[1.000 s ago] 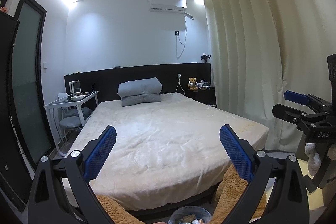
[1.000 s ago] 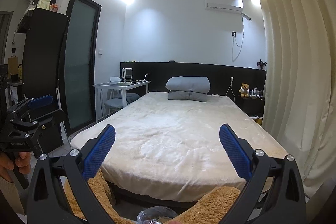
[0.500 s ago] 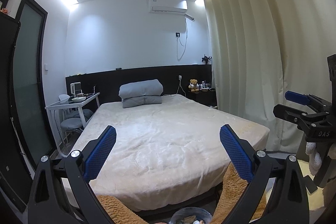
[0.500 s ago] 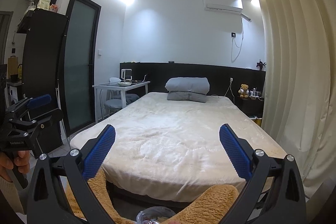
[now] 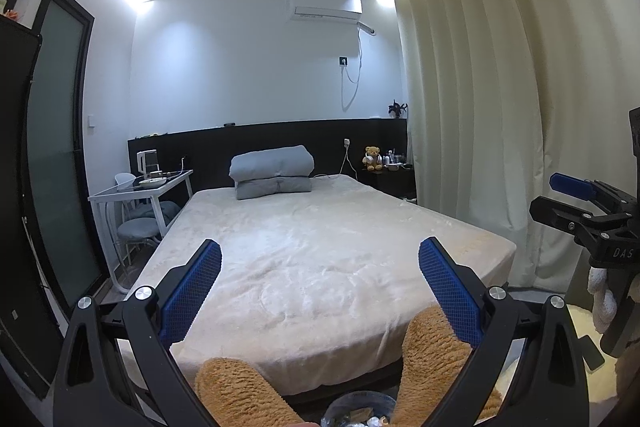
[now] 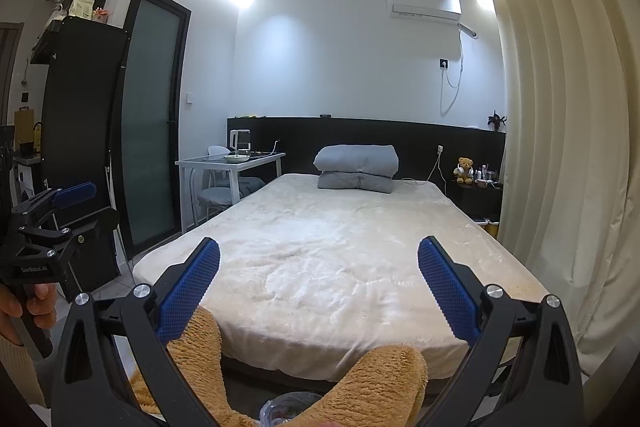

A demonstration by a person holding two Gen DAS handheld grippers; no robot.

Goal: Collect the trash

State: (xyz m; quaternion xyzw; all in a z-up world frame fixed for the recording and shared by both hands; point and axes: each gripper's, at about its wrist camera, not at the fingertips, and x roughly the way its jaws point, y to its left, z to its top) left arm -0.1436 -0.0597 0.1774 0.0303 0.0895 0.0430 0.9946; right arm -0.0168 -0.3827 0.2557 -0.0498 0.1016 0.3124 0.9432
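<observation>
Tools [image 5: 320,291] [image 6: 319,289] level, spread wide, facing the bed [image 5: 320,239].

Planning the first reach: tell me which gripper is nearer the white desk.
Left. The left gripper is on the desk's side; the right gripper is held toward the curtain.

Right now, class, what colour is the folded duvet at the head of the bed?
Grey; the folded duvet shows best in the right wrist view.

Both grippers are black frames with silver screws and blue, dimpled fingers [image 5: 192,293]. The right gripper [image 5: 576,203] is lettered "DAS", the left gripper [image 6: 60,211] "GenRobot.AI". The person wears fuzzy tan trousers [image 6: 372,383] and a cream sleeve [image 6: 16,367].
</observation>
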